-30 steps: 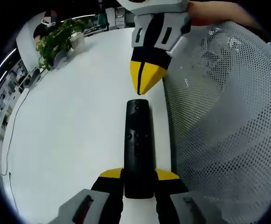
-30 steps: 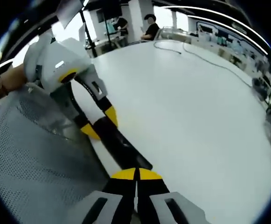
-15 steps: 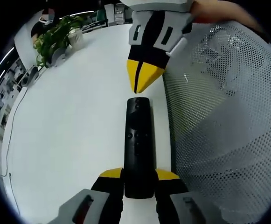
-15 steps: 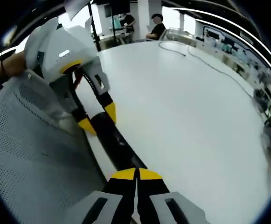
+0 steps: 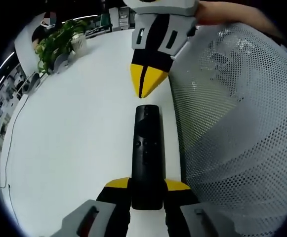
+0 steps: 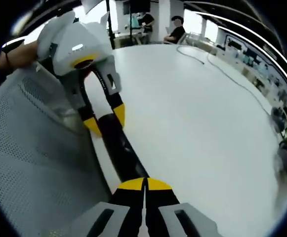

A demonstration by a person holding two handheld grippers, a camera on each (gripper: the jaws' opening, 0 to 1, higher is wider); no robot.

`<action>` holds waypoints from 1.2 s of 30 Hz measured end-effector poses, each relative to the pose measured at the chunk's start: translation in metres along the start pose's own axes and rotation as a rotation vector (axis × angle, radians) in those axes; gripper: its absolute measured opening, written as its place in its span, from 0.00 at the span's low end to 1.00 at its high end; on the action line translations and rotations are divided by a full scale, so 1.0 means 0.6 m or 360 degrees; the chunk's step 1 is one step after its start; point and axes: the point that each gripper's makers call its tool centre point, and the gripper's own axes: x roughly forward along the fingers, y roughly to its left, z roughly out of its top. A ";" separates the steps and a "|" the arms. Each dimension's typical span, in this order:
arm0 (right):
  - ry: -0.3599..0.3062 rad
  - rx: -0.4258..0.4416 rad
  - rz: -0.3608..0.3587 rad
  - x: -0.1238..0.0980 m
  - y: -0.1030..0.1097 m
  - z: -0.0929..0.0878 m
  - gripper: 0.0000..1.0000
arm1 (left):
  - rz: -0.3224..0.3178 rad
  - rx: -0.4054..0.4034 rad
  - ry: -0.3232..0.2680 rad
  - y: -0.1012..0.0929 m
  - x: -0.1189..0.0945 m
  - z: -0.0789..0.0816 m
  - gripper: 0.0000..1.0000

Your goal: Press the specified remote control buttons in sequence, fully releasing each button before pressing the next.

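No readable writing or logos anywhere, the remote (image 5: 146, 155) is a plain long black bar, matte plastic with small dark buttons near its middle. It lies flat on the smooth white table (image 5: 74, 128), right along the edge beside a grey mesh chair back (image 5: 237, 128) full of tiny holes. Left claw (image 5: 147, 190) has its yellow tips clamped on the near end of the remote. Right claw (image 6: 144, 183) is pinched closed on nothing, yellow tips together, hovering just past the remote's far end. A leafy potted plant (image 5: 59, 42) sits far off on the table.
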 end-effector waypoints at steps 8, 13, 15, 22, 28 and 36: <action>0.0085 -0.0188 0.0012 0.012 0.013 -0.008 0.00 | 0.0004 0.0007 -0.0015 -0.001 0.000 0.001 0.25; 0.0111 -0.0334 -0.0016 0.016 0.012 -0.009 0.00 | -0.0001 0.0002 0.0012 0.000 0.001 0.002 0.25; 0.0107 -0.0313 -0.0014 0.016 0.011 -0.009 0.00 | 0.0005 0.0002 0.0030 -0.001 0.002 0.003 0.25; 0.0130 -0.0364 -0.0036 0.018 0.007 -0.007 0.00 | -0.0008 0.0039 0.0105 0.000 0.003 0.004 0.25; 0.0357 -0.0560 0.0046 0.023 0.006 -0.007 0.00 | -0.0021 0.0043 0.0094 0.001 0.002 0.001 0.25; 0.0575 -0.0294 0.0073 0.029 0.002 -0.005 0.00 | -0.0034 0.0075 0.0045 0.000 0.002 -0.001 0.25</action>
